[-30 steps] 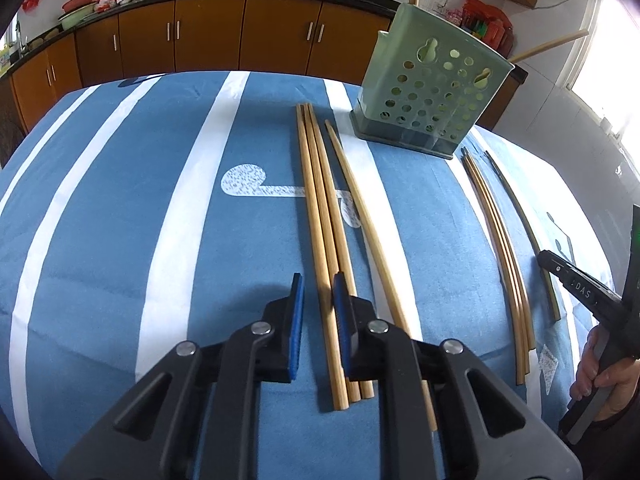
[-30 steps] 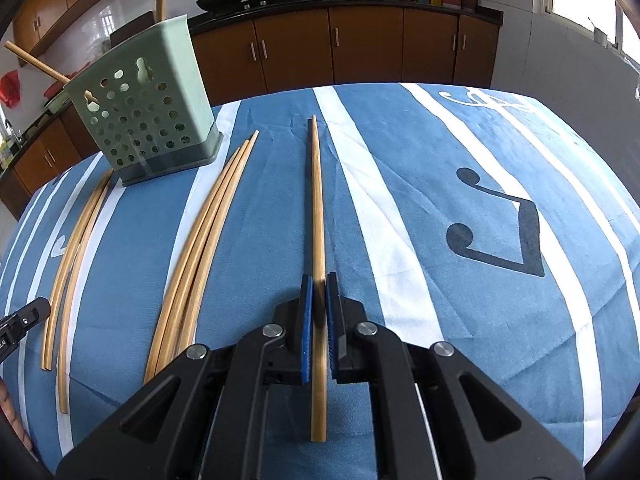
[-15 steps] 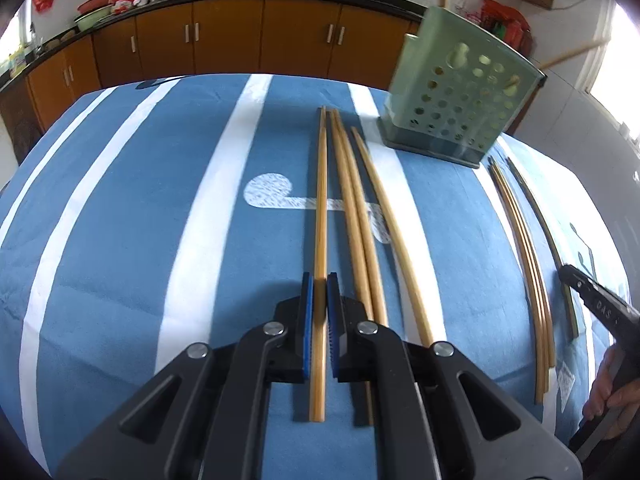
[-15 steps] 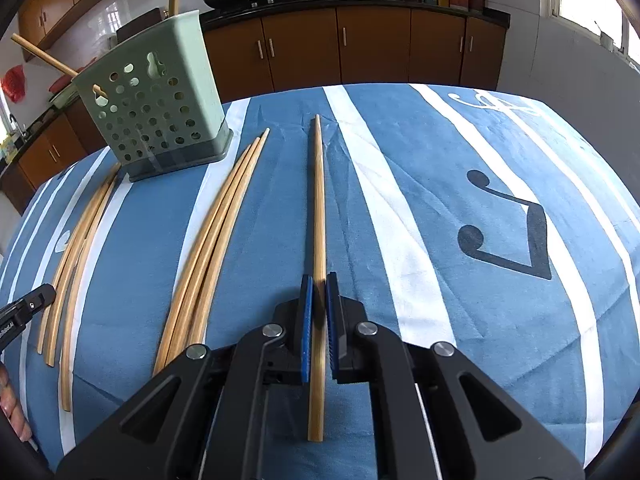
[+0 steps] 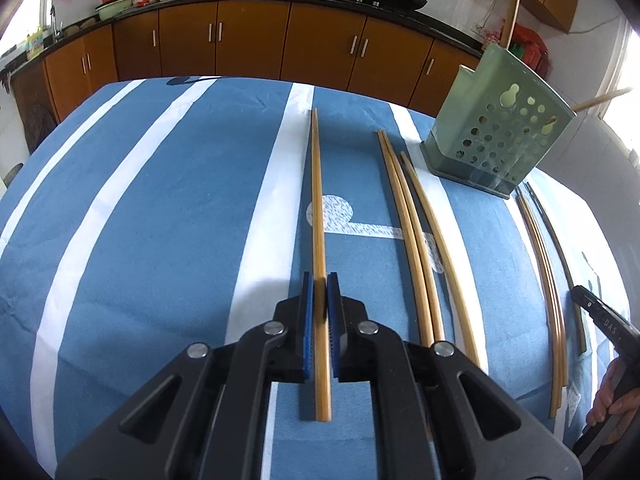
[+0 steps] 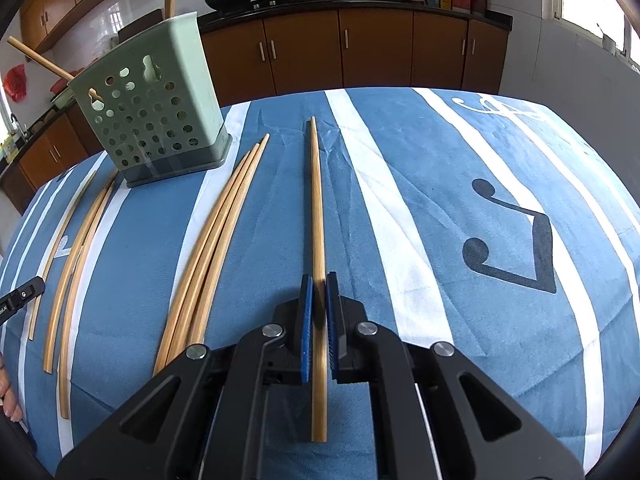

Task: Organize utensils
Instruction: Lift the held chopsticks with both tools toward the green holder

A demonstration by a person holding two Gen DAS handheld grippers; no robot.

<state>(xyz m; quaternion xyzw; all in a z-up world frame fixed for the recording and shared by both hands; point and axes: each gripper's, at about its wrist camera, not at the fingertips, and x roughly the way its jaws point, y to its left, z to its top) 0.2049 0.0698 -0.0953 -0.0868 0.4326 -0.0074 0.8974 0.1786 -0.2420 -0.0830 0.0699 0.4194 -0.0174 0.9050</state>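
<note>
My left gripper is shut on a wooden chopstick, held lifted above the blue striped cloth and pointing away. Three more chopsticks lie on the cloth to its right. A green perforated utensil holder stands at the far right with chopsticks sticking out of it. My right gripper is shut on another chopstick, also pointing away. Three chopsticks lie to its left, and the green holder stands at the far left.
More chopsticks lie at the cloth's right edge in the left wrist view, and the same ones lie at the left edge in the right wrist view. Brown kitchen cabinets with woks on the counter run behind the table.
My left gripper closed on one chopstick from the group and lifted it to the left, away from the others. My right gripper kept its chopstick and raised it slightly.
</note>
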